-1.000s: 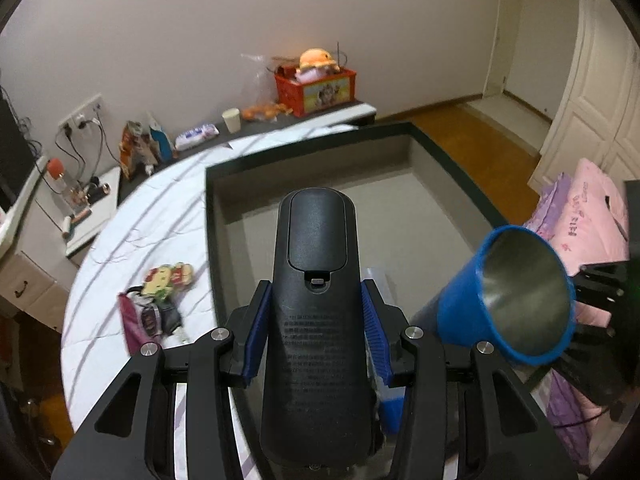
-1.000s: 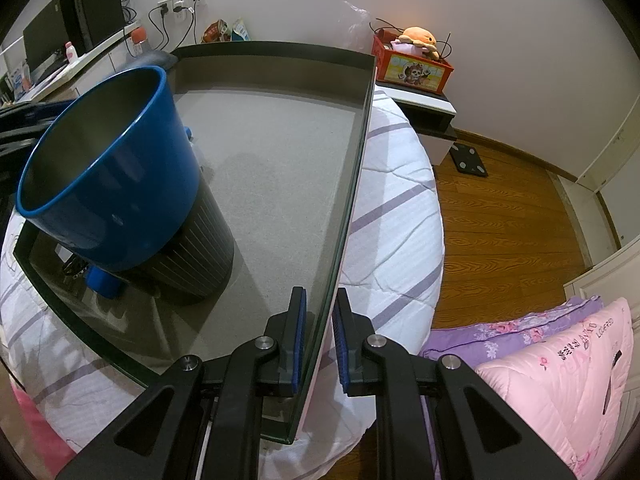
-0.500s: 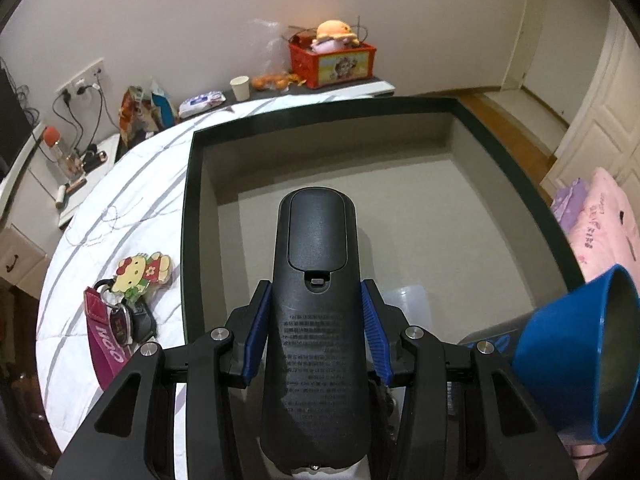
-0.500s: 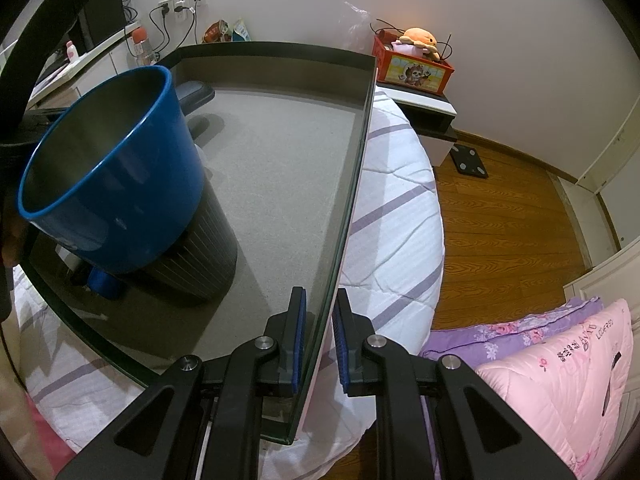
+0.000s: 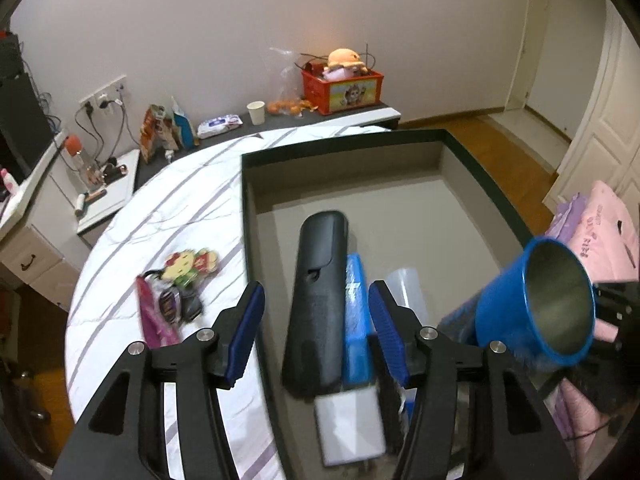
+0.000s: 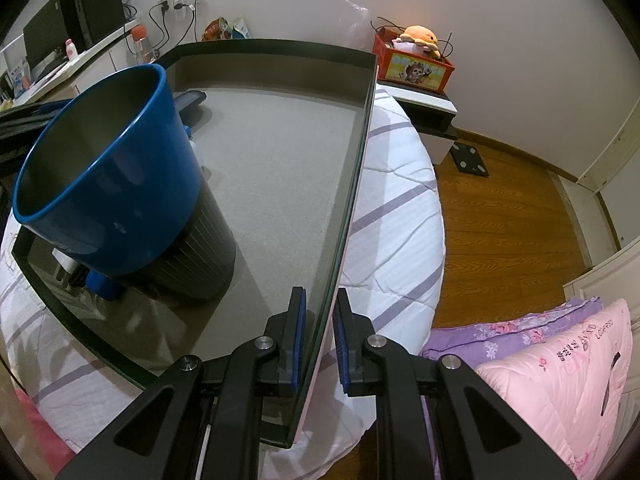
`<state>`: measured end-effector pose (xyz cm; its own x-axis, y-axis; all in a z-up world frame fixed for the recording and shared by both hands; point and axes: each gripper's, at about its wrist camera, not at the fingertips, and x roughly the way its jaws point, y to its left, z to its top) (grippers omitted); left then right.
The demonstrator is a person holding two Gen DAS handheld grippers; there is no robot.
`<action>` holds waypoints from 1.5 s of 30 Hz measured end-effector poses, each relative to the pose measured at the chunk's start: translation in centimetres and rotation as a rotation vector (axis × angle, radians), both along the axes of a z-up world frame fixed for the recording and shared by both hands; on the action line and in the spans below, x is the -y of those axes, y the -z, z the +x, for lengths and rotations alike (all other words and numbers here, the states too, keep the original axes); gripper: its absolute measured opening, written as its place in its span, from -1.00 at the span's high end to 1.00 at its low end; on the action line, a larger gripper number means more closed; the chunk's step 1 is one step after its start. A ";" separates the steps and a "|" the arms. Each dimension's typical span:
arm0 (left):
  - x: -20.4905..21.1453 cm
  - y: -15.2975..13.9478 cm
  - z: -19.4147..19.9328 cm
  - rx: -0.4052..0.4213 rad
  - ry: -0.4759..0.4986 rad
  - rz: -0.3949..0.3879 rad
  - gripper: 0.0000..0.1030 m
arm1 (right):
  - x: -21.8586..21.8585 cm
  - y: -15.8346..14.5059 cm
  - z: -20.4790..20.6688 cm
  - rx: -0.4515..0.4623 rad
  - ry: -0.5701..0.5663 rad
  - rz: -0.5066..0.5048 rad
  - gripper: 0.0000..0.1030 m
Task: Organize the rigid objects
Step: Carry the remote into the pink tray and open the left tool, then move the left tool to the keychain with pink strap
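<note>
My left gripper (image 5: 316, 338) tilts steeply down over the dark-rimmed grey tray (image 5: 476, 168), its jaws opening with the black oblong remote (image 5: 316, 300) lying loose between them on the tray floor beside a blue flat box (image 5: 356, 320). My right gripper (image 6: 320, 340), also angled down, has its jaws pinched shut on the tray's near wall (image 6: 344, 232); a blue metal-lined cup (image 6: 108, 184) stands in the tray's left part.

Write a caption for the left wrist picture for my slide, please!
The left gripper is opening, its pads clear of the black remote lying in the gray box beside a blue cup.
</note>
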<state>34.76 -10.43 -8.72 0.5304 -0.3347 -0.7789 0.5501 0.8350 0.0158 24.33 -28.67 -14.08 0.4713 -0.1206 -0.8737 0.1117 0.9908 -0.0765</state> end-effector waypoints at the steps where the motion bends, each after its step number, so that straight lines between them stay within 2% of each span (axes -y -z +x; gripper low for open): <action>1: -0.4 0.0 -0.3 0.002 -0.004 0.001 -0.08 | 0.0 0.0 0.0 0.000 0.000 0.000 0.71; 9: -4.0 0.2 -2.5 0.008 -0.041 0.012 -0.10 | -0.1 0.0 0.1 -0.005 0.005 -0.009 0.71; 12: -5.1 0.2 -2.9 0.008 -0.054 0.011 -0.17 | -0.2 0.0 0.2 -0.008 0.006 -0.014 0.71; 19: -6.5 0.6 -3.9 0.005 -0.066 0.009 -0.21 | -0.2 0.0 0.2 -0.011 0.006 -0.017 0.71; 22: -7.3 0.7 -4.4 0.004 -0.061 -0.003 -0.38 | -0.1 0.1 0.2 -0.010 0.007 -0.016 0.71; 27: -9.6 0.4 -4.7 0.021 -0.090 -0.019 -0.46 | -0.2 0.1 0.2 -0.011 0.006 -0.017 0.71; 29: -10.7 0.3 -4.7 0.028 -0.110 -0.033 -0.70 | -0.1 0.1 0.2 -0.011 0.005 -0.019 0.71; 33: -13.7 0.6 -3.5 0.045 -0.194 -0.034 -0.80 | -0.1 0.1 0.2 -0.012 0.005 -0.017 0.71; 38: -15.6 2.4 -1.3 0.013 -0.257 -0.051 -0.82 | -0.1 0.1 0.2 -0.011 0.007 -0.017 0.71; 45: -14.1 4.3 1.9 -0.032 -0.248 -0.083 -0.82 | -0.1 0.2 0.1 -0.011 0.010 -0.021 0.71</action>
<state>36.65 3.65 -13.04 0.5793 -0.2610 -0.7722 0.3279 0.9419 -0.0724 24.47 -28.62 -14.24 0.4603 -0.1441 -0.8760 0.1208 0.9877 -0.0990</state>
